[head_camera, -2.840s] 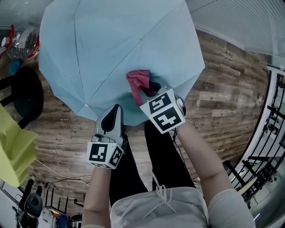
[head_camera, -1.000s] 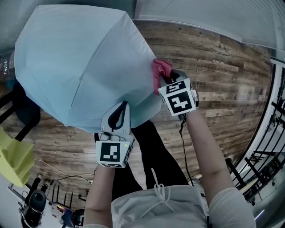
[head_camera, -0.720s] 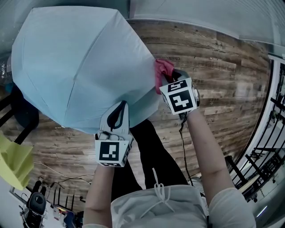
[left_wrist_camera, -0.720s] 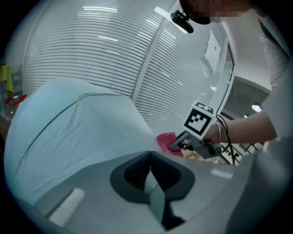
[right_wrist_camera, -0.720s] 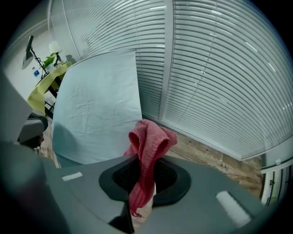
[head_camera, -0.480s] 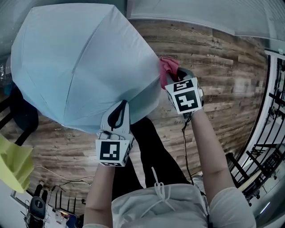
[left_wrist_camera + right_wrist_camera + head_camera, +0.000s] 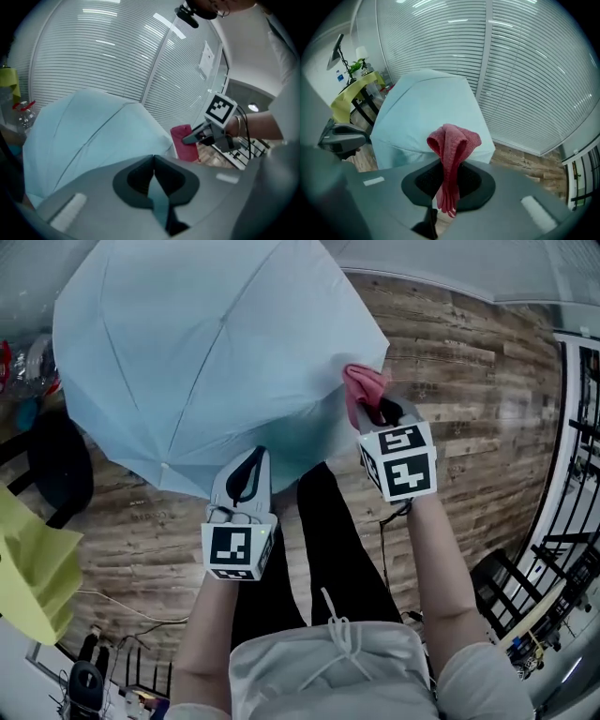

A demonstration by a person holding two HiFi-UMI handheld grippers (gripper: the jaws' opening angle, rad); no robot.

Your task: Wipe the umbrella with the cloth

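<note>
An open light-blue umbrella (image 7: 216, 343) fills the upper head view, canopy toward me. My left gripper (image 7: 251, 454) is under its near rim, shut on a strip of the umbrella's blue fabric, which shows between the jaws in the left gripper view (image 7: 157, 197). My right gripper (image 7: 380, 413) is shut on a bunched red cloth (image 7: 364, 388), which rests at the canopy's right rim. In the right gripper view the cloth (image 7: 452, 140) stands up from the closed jaws in front of the umbrella (image 7: 426, 103). The left gripper view shows the cloth (image 7: 183, 143) and the right gripper (image 7: 197, 137) beside the canopy (image 7: 93, 131).
The floor is wooden planks (image 7: 469, 362). A yellow-covered table (image 7: 28, 568) and a black stool (image 7: 58, 465) stand at the left, with plastic bottles (image 7: 37, 352) beyond. A black metal rack (image 7: 574, 381) is at the right. Slatted blinds (image 7: 520, 70) lie behind the umbrella.
The umbrella has turned and shifted right. The right gripper with the cloth went from the canopy's middle panel to its right rim, then slightly down. The left gripper kept its hold.
</note>
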